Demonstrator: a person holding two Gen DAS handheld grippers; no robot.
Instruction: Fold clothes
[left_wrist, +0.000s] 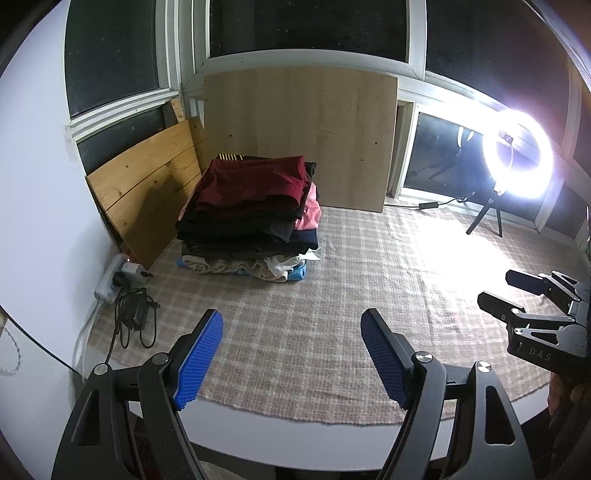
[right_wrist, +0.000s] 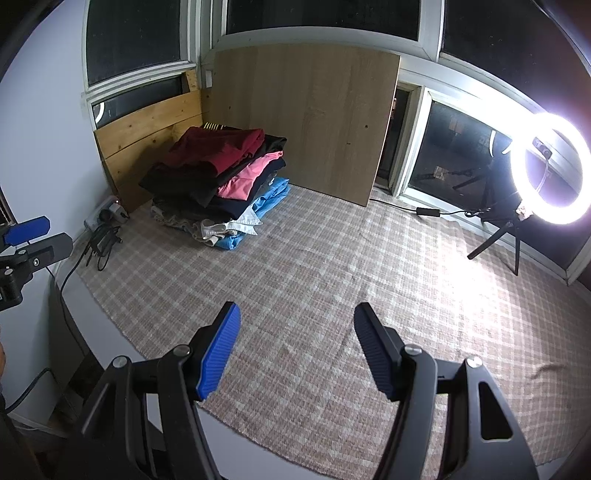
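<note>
Nearest, the left tool (left_wrist: 291, 354) and right tool (right_wrist: 295, 349) hung spread and empty above the near edge of the checked cloth (left_wrist: 332, 295) covering the desk (left_wrist: 295, 439). The cloth's middle lay bare. Farther back, the stack of folded clothes (left_wrist: 251, 214) sat at the far-left corner beside wooden boards (left_wrist: 147, 192), well apart from the ring light (right_wrist: 546, 170) at the far right.
</note>
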